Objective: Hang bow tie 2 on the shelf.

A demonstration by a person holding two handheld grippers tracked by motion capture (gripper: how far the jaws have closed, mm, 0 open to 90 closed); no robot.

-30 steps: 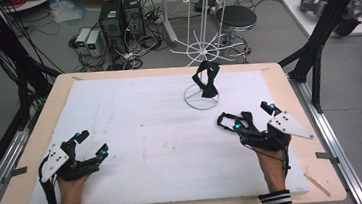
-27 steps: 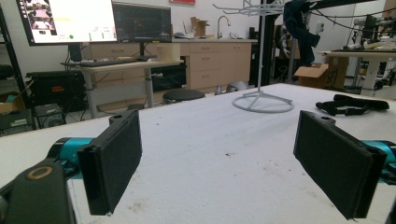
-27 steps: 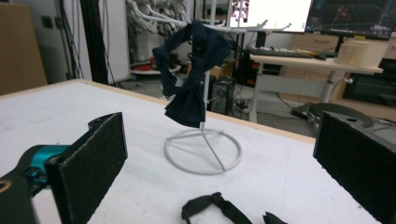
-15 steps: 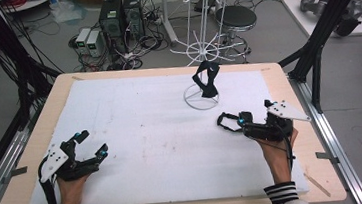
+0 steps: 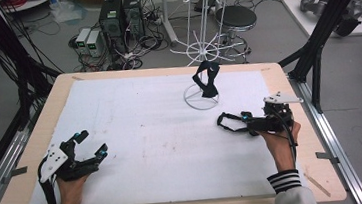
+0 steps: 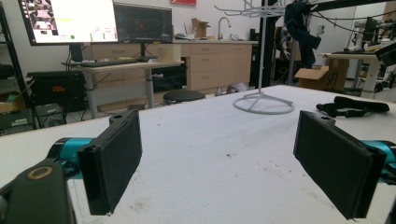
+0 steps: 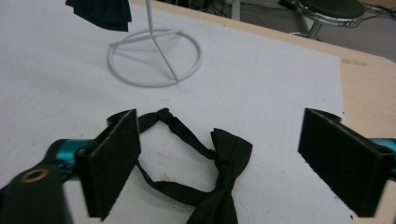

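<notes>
Right gripper [image 5: 241, 122] at 4 o'clock of table, jaws spread wide, gripping nothing, tips pointing toward 9 o'clock. Black bow tie [image 7: 205, 172] flat on white sheet [image 5: 162, 134] between its jaws, strap loop beside left-hand jaw in right gripper view; contact cannot tell. White wire stand [image 5: 202, 97] at 12 o'clock of bow tie, dark cloth [image 5: 206, 77] hanging on it. Left gripper [image 5: 88, 145] at 8 o'clock of table, jaws wide apart, empty, well apart from bow tie.

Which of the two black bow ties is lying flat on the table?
The bow tie between the right gripper's open fingers; the other bow tie hangs on the white stand.
</notes>
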